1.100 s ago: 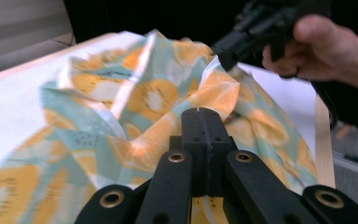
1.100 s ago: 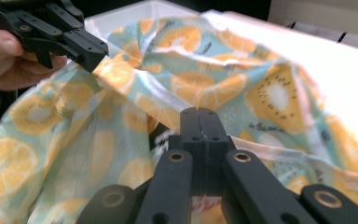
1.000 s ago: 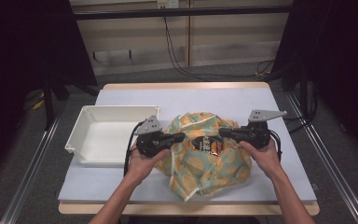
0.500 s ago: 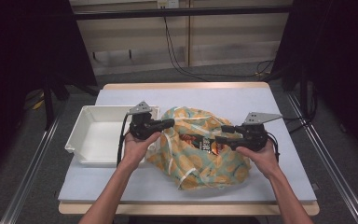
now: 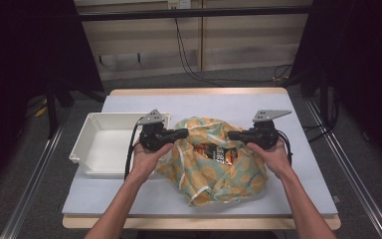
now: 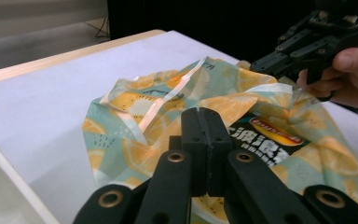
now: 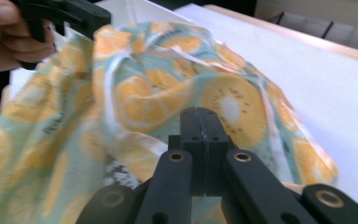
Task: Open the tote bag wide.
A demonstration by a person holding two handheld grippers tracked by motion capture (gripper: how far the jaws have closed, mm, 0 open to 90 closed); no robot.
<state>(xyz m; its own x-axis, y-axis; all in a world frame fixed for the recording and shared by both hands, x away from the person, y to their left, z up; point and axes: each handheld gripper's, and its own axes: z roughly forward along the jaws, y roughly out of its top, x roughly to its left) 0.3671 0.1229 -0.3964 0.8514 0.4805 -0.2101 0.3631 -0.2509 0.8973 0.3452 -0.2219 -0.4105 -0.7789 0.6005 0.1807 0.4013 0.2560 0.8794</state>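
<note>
A cloth bag (image 5: pixel 214 172) printed with orange and kiwi slices lies in the middle of the table. Its mouth faces up, and a dark snack packet (image 5: pixel 219 151) shows inside. My left gripper (image 5: pixel 183 133) is at the bag's left rim, jaws shut, and the cloth hangs from its tip (image 7: pixel 98 18). My right gripper (image 5: pixel 231 135) is at the right rim. Its jaws have just been closing and now stand shut, with the rim drawn up to their tip (image 6: pixel 256 65). In each gripper's own view the jaws (image 6: pixel 205 116) (image 7: pixel 200 114) meet over the printed cloth.
A white tray (image 5: pixel 87 149) sits left of the bag, close behind my left hand. The pale table top (image 5: pixel 288 104) has bare room behind and to the right of the bag. Metal rails run along both sides of the table.
The left gripper has moved left and farther back, dragging the bag's rim with it. The right gripper shifted slightly back. The bag's mouth is wider and the packet more exposed.
</note>
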